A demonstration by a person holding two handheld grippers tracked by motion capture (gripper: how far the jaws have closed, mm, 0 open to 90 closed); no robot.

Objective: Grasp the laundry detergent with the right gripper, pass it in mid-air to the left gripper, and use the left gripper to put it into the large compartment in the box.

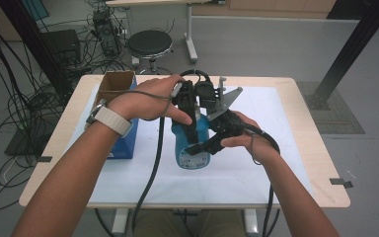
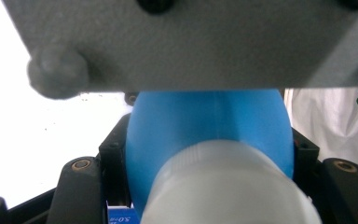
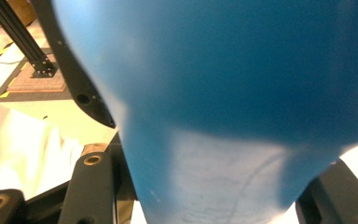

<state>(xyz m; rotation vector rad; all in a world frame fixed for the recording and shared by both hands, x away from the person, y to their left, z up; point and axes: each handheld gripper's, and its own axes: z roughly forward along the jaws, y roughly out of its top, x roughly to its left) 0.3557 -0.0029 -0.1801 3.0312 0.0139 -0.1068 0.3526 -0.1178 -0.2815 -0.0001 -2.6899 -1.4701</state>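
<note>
Both grippers clamp the blue bottle (image 1: 192, 148), which stands near the middle of the desk (image 1: 306, 128). The left gripper (image 1: 190, 116) is closed on its upper part near the white cap (image 2: 228, 186). The right gripper (image 1: 212, 140) grips its body from the side. A cardboard box (image 1: 116, 84) sits by the desk's far left corner.

Between the black jaws of the left gripper (image 2: 209, 163) sits a bright blue bottle (image 2: 205, 126) with a whitish, translucent cap (image 2: 228, 186); a blue label strip with white print shows just below it. Above the jaws hangs a plain grey plate (image 2: 191, 42). Between the right gripper's (image 3: 214, 186) black jaws the bottle is deep blue, paling to a scuffed greyish blue lower down. Left of those jaws lies white cloth (image 3: 23, 144).
</note>
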